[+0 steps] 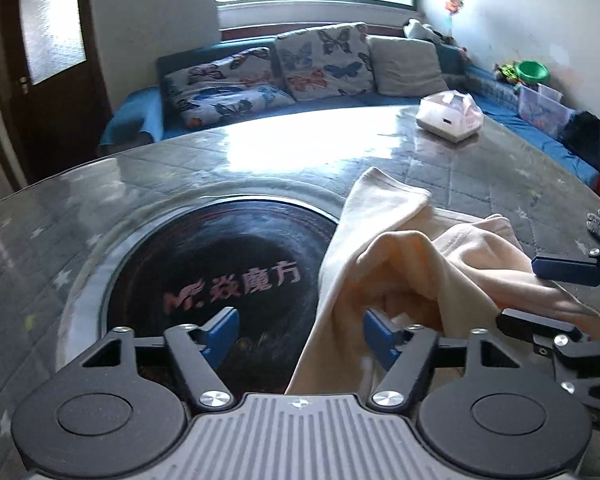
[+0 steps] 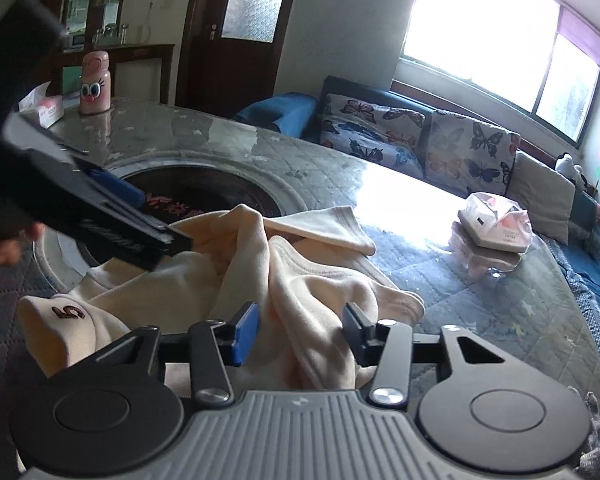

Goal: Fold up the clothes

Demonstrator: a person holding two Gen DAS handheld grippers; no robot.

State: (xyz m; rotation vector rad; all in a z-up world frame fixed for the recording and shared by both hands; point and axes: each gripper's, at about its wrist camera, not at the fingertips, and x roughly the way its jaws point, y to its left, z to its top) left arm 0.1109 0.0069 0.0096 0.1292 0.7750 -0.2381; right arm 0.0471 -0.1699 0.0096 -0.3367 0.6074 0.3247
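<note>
Cream garment (image 2: 228, 280) crumpled near front edge of surface (image 2: 440, 280), beside dark round inset. Right claw (image 2: 300, 332) nearer, released astride a fold; left claw (image 1: 300, 334) released, at garment's left border.

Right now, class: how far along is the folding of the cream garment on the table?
Done: nothing; the cream garment lies crumpled on the table. In hand: the right gripper and left gripper have open jaws at the cloth, neither pinching it. Left: grasping, flattening and every fold.
</note>
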